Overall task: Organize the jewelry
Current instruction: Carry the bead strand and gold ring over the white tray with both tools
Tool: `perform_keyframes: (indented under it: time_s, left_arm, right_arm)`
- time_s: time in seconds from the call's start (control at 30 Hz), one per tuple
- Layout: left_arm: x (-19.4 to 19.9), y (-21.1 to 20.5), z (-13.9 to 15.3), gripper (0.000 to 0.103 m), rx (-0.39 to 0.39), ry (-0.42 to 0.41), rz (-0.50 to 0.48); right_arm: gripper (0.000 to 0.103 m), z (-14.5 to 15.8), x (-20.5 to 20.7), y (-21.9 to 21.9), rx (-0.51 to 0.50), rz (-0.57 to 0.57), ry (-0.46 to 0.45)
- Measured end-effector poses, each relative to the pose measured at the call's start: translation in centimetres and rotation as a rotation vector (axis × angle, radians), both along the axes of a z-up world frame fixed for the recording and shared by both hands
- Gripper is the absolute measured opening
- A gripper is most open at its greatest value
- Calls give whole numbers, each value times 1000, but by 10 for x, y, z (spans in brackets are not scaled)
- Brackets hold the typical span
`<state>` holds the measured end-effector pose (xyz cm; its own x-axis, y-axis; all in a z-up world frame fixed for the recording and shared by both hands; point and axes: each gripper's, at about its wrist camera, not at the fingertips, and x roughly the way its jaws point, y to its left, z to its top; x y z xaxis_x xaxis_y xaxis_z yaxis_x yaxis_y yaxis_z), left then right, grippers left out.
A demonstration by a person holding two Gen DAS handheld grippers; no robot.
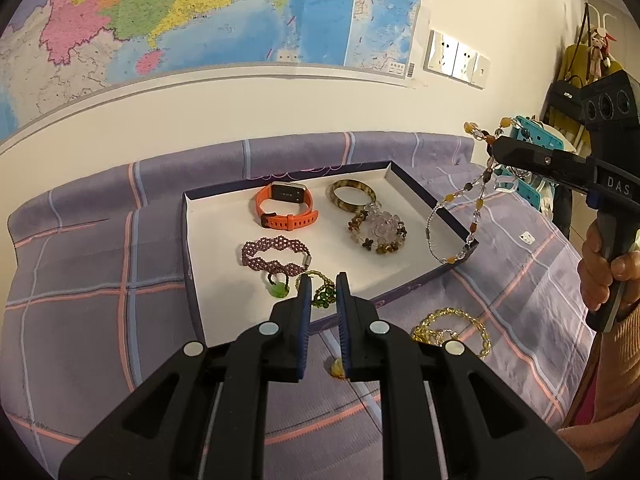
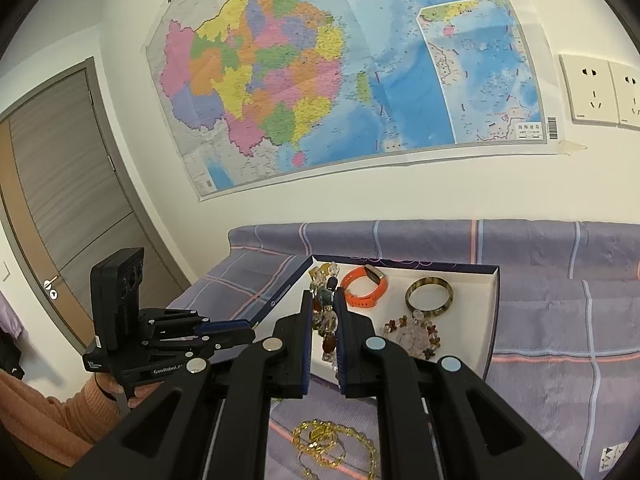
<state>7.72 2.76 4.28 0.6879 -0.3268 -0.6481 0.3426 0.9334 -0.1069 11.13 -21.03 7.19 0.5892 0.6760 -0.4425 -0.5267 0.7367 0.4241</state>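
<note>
Left wrist view. Left gripper [image 1: 323,280]: jaws nearly closed, a narrow gap between them, nothing held; poised above the near edge of the tray. Tray [image 1: 416,188]: shallow box lid, white inside, dark blue walls, lying on a bed with a purple plaid sheet [image 1: 92,280]. Contents: orange smartwatch [image 1: 286,210] at the back left; brown mottled bangle [image 1: 352,196] at the back right; clear crystal-and-brown bead bracelet [image 1: 378,232] just in front of the bangle; maroon beaded bracelet [image 1: 276,254] at the front left; two small green beaded pieces [image 1: 320,292] near the front edge, partly hidden by the jaws. Gold chain [image 1: 452,330]: on the sheet, outside the tray, near its front right corner. Right gripper [image 1: 490,146]: at the right of the frame, held by a hand [image 1: 604,268], jaws clamped on a mixed-bead necklace [image 1: 452,216], which hangs in a loop over the tray's right wall. Wall map [image 1: 200,12] and wall sockets [image 1: 456,58] behind.

Right wrist view. Right gripper [image 2: 323,294]: jaws closed on the mixed-bead necklace [image 2: 326,312], its beads bunched between the pads, above the tray's left part. Smartwatch [image 2: 366,286], bangle [image 2: 429,296] and crystal bracelet [image 2: 412,336] lie in the tray [image 2: 494,320]. Gold chain [image 2: 332,446] on the sheet below the jaws. Left gripper [image 2: 250,330]: at the left, beside the tray's left wall, jaws together, empty. Door [image 2: 60,184] at far left.
</note>
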Motion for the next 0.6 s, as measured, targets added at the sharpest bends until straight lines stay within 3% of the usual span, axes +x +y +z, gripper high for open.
perform_keyframes:
  time_s: [0.6]
  left_arm:
    - [25, -3, -12, 13, 26, 28, 8]
  right_arm:
    - [8, -20, 30, 10, -14, -10, 55]
